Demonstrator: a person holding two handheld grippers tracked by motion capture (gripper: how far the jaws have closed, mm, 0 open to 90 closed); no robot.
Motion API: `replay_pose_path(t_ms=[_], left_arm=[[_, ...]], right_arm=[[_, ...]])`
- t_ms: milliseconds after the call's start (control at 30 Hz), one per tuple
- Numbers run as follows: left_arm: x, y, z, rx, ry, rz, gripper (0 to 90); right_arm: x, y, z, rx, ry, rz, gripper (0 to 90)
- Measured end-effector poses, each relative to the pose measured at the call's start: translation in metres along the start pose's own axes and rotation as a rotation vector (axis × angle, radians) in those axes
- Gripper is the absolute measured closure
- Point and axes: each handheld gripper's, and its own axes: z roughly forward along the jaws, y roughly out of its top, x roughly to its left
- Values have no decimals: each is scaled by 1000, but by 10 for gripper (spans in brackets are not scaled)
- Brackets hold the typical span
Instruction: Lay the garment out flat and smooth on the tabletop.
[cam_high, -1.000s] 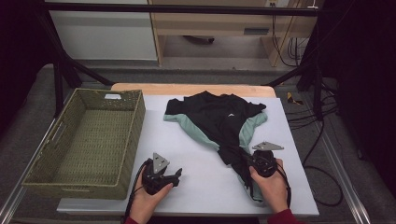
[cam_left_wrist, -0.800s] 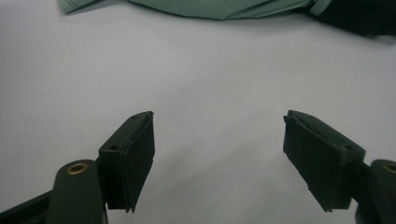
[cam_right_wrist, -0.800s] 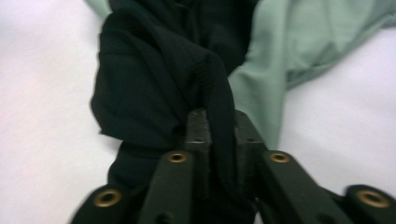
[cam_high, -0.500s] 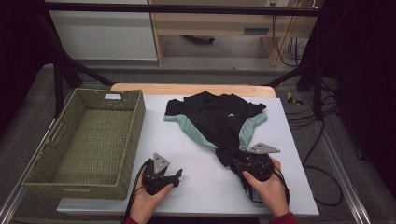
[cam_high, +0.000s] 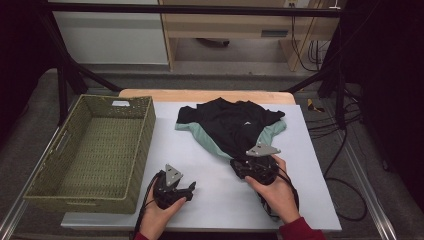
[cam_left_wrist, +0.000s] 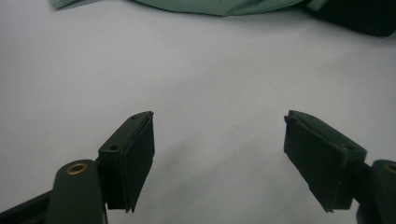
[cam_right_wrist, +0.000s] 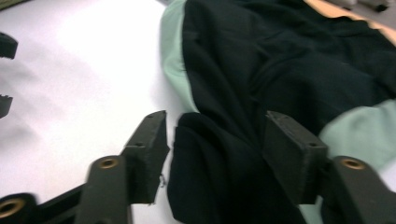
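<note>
where the black and mint-green shirt (cam_high: 232, 127) lies crumpled on the right half of the white table (cam_high: 320, 200), its long axis runs slantwise, from the far left down toward the near right, and a narrow black fold at its near end points at the person's right hand. the mint panels show along its left edge and at its right side. in the right gripper view that black fold (cam_right_wrist: 219, 158) sits between the two jaws of the right gripper (cam_right_wrist: 212, 154). they have just been opening and now stand about half apart; the left one is just clear of the cloth, and whether the right one touches it i cannot tell. from the high view this gripper (cam_high: 250, 167) sits at the shirt's near tip, with the right hand (cam_high: 272, 192) behind it.

the left gripper (cam_left_wrist: 217, 158) has its jaws spread wide with nothing between them, over bare table, with the shirt's green hem well ahead of it. in the high view it (cam_high: 175, 187) rests near the table's front edge, in the left hand (cam_high: 160, 217), apart from the shirt. the woven basket (cam_high: 135, 150) stands at the left of the table.
</note>
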Motion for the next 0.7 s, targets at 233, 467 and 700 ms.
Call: replay_pose_path(t_ms=[233,467,700], left_arm=[[-1,0,0,1,-3,3,248],[-1,0,0,1,-1,3,248],[1,0,1,2,2,0,248]], right_arm=[[11,-11,16,88,-23,-63,642],[21,-19,13,110,37,-62,858],[40,-9,3,77,120,-66,865]])
